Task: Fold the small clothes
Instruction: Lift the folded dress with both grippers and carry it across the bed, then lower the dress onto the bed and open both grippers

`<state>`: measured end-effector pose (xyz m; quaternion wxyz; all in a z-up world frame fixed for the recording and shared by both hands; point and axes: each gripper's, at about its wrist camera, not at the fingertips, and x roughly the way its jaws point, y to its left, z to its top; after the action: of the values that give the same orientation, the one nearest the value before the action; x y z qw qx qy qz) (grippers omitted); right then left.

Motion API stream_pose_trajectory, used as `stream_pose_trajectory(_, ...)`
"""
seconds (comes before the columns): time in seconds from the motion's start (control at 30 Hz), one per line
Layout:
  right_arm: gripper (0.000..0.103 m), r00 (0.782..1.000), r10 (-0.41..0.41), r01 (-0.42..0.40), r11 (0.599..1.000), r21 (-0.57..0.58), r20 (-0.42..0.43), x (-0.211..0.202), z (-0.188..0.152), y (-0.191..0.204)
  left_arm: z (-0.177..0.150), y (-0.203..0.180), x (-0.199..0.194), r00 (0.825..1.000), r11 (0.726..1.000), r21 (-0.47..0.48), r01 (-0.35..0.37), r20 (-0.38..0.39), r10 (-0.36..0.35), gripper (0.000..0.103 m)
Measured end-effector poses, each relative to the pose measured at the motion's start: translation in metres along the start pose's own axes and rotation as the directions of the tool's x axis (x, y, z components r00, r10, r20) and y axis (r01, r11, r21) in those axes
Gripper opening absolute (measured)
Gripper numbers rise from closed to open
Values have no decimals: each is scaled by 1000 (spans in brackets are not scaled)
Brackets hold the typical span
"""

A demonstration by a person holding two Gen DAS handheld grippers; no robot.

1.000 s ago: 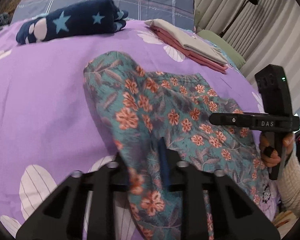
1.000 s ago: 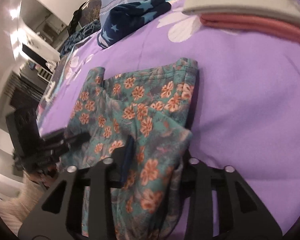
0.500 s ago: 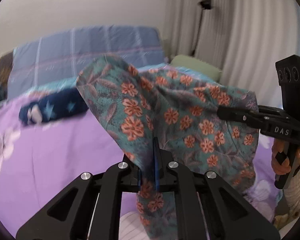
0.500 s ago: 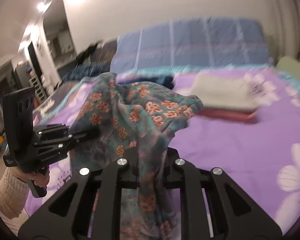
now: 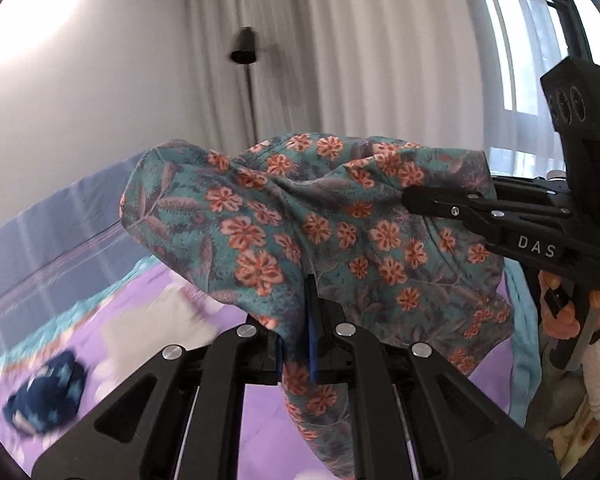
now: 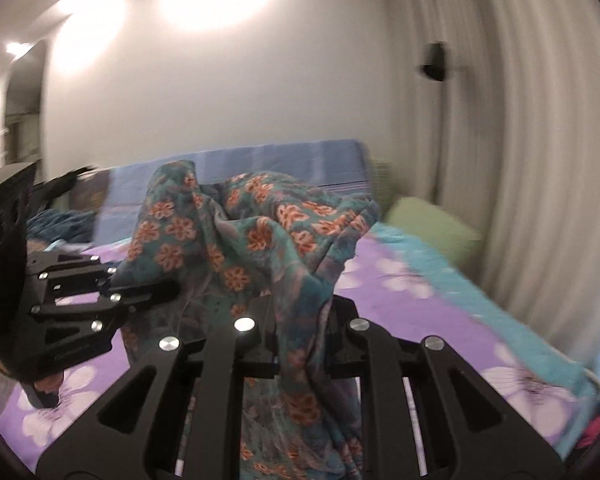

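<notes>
Above the purple bed (image 5: 228,432), we note the floral garment (image 5: 340,232) held aloft, clear of it.
Left gripper (image 5: 300,344) and right gripper (image 6: 300,344) each clamp an edge; lifting step underway, next we judge it needs laying flat.

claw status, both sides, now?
Left claw: shut on the floral garment, lifted off the bed.
Right claw: shut on the same floral garment.
</notes>
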<state>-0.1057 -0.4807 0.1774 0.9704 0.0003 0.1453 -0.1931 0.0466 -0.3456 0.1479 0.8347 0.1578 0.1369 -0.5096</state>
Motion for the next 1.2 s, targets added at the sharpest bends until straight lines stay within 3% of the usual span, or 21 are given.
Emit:
stream_pose_trajectory(0.13,15,997,-73,73,996,48,6,18,7,-55,31,-11,61,1000,1000,10,24,-13,-24,8)
stream_pose_trajectory(0.27,15,994,-104,109,987,116,-43,63,6,-104,41,-7,118,998,999,-7,39,-55,-39,8)
stream_pose_trajectory(0.5,15,974,-152,179,972,154,-167,164,-7,-145,32,1,216,988,1000,23,18,-154,-14,9)
stream_pose_trajectory(0.57,16,964,-158,196,966,167,-214,200,-15,-156,21,8,247,986,1000,30,9,-168,-3,12)
stream_pose_trajectory(0.6,22,956,-172,214,963,162,-239,215,-19,-160,14,11,262,984,999,38,2,-180,4,22)
stream_pose_trajectory(0.63,41,931,-227,276,950,143,-287,238,-29,-167,2,16,285,975,998,60,-33,-216,46,37)
stream_pose_trajectory(0.67,51,896,-297,354,927,126,-329,249,-38,-173,-10,20,305,959,992,91,-89,-259,110,43)
stream_pose_trajectory(0.7,58,827,-395,470,876,109,-401,266,-56,-183,-24,25,318,941,984,120,-134,-296,165,45)
stream_pose_trajectory(0.73,54,794,-398,501,857,123,-459,274,-73,-192,-43,29,328,927,982,129,-136,-332,172,45)
stream_pose_trajectory(0.83,53,804,-202,405,875,266,-560,285,-131,-209,-86,34,332,918,997,76,-7,-395,37,50)
stream_pose_trajectory(0.87,56,802,-196,399,879,261,-564,286,-149,-211,-96,30,332,918,996,86,5,-395,30,50)
stream_pose_trajectory(0.93,64,847,-194,375,878,298,-496,274,-165,-211,-108,27,326,939,994,106,-17,-340,52,50)
stream_pose_trajectory(1.0,64,861,-150,362,853,377,-487,268,-173,-214,-107,32,329,934,998,57,-10,-356,30,50)
stream_pose_trajectory(1.07,64,857,-162,370,854,367,-489,269,-172,-216,-108,44,336,924,999,-41,3,-381,-18,50)
stream_pose_trajectory(1.2,69,831,-240,420,862,284,-502,270,-165,-202,-110,37,327,924,997,-74,-12,-381,-17,55)
